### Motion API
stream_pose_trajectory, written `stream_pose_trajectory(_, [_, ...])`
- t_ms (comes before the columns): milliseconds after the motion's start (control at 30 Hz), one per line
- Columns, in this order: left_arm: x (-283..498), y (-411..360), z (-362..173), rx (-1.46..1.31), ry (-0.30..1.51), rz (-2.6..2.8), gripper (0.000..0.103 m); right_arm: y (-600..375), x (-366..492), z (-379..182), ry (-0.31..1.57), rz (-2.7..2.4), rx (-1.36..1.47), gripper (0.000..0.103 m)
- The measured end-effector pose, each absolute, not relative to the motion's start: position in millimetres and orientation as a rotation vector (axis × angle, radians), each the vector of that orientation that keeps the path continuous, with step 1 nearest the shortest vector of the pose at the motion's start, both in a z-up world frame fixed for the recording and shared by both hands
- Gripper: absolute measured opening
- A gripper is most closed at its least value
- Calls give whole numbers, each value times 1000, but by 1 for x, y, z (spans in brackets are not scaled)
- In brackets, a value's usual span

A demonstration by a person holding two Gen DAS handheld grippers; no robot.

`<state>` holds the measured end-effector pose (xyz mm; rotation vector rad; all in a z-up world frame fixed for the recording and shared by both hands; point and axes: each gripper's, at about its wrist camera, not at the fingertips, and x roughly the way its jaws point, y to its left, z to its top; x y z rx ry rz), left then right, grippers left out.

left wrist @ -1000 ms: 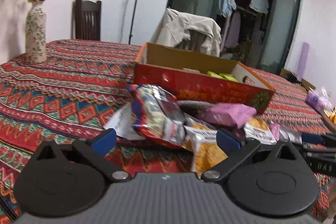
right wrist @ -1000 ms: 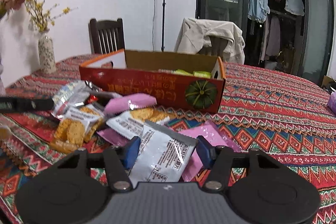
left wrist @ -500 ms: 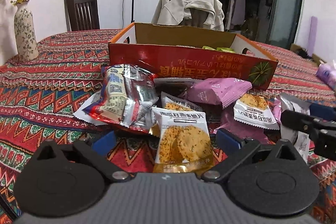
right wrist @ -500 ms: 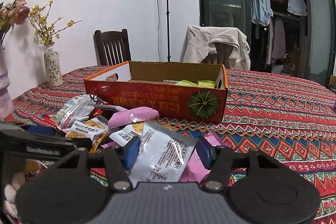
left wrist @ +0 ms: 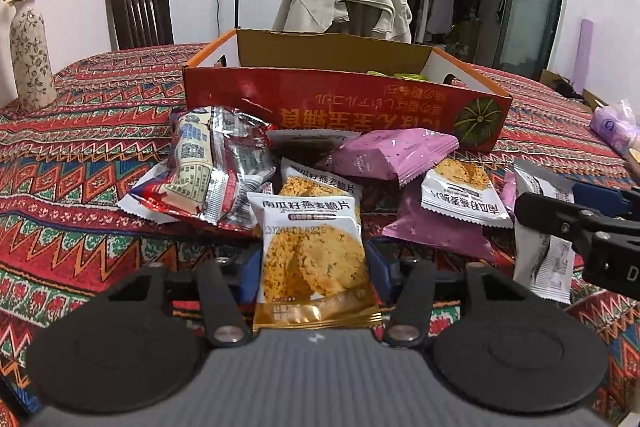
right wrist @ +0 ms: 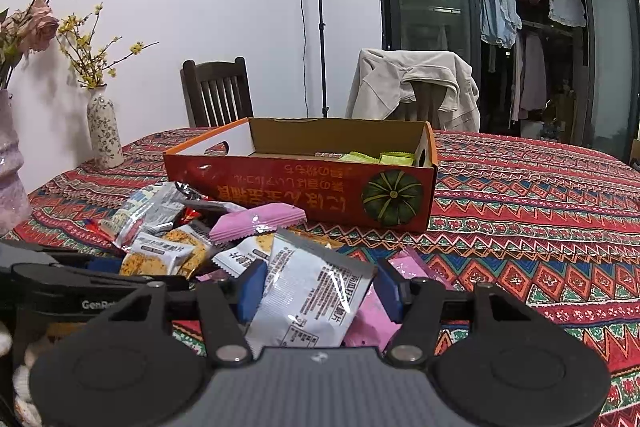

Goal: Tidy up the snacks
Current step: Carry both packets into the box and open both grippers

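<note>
On the patterned tablecloth, a pile of snack packets lies before a red cardboard box (left wrist: 344,107) that holds green packets (right wrist: 380,158). My left gripper (left wrist: 314,267) is closing its jaws on a yellow oat-cookie packet (left wrist: 312,255) at the pile's near edge, and the blue pads touch both its sides. My right gripper (right wrist: 320,287) is shut on a grey-white packet (right wrist: 312,295), held just above the cloth. In the left wrist view, that packet (left wrist: 540,255) shows at the far right. A pink packet (left wrist: 392,153) and a red-silver bag (left wrist: 212,171) lie in the pile.
A flowered vase (left wrist: 32,55) stands at the table's far left, and a pink vase (right wrist: 12,179) is nearer on the left. Behind the table are a wooden chair (right wrist: 218,91) and a chair draped with a beige jacket (left wrist: 344,3). A purple bag (left wrist: 616,127) lies at the right edge.
The left gripper came in low toward the pile, and its wide-open jaws drew together around the cookie packet. The right gripper stayed put, still holding its packet.
</note>
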<state>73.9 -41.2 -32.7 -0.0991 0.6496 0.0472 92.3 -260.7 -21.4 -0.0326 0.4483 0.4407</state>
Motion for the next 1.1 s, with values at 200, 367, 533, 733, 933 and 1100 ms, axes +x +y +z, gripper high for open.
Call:
stream_pose_trajectory(200, [63, -32, -28, -122, 641, 23, 53, -260, 89, -19, 442, 433, -35, 58])
stream_pose_trajectory(367, [53, -25, -17, -137, 603, -3, 53, -258, 86, -16, 433, 433, -38, 58])
stream_pose_trajectory(533, [50, -21, 1, -140, 548, -29, 53, -257, 86, -9, 416, 444, -32, 58])
stream_pose_trajectory(733, [57, -19, 33, -117, 448, -43, 53, -254, 93, 9, 373, 441, -35, 58])
stream_pose_trajectory(933, [85, -15, 66, -111, 376, -32, 53, -254, 113, 43, 311, 429, -9, 58])
stream_pose_trajectory(1100, [116, -15, 90, -112, 341, -17, 53, -248, 142, 67, 278, 417, 10, 58])
